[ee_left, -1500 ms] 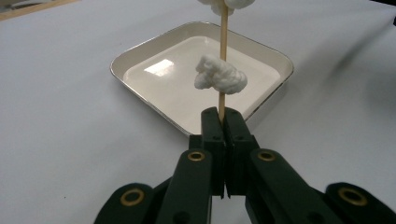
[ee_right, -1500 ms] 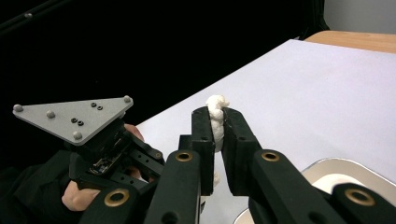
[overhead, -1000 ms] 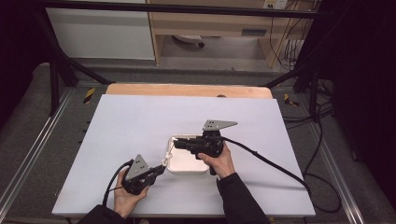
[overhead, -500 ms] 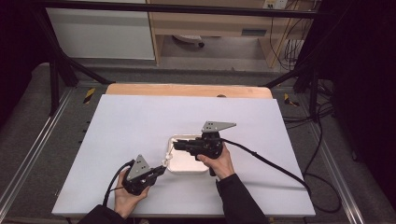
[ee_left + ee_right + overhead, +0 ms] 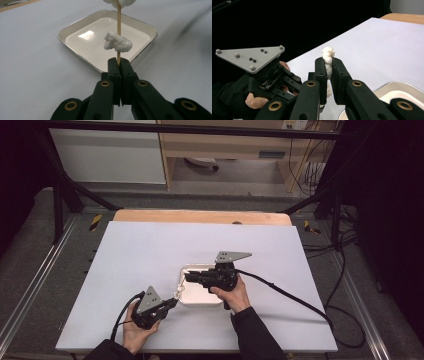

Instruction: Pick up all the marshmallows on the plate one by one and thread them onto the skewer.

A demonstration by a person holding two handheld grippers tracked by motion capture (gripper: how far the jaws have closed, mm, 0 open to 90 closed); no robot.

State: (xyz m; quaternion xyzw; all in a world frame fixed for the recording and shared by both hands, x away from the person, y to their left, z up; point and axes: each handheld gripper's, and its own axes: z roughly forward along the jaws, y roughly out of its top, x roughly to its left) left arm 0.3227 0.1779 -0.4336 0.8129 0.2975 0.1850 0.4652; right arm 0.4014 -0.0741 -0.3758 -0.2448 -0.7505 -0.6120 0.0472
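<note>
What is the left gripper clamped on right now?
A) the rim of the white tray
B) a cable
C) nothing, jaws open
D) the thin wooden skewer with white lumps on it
D: in the left gripper view the left gripper has its jaws shut on the wooden skewer, which carries a white lump above the white tray.

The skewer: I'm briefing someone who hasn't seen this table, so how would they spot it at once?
On the white table, find the shallow white tray near the front. The skewer is the thin wooden stick beside it, clamped in the left gripper. White fluffy lumps are threaded on it.
</note>
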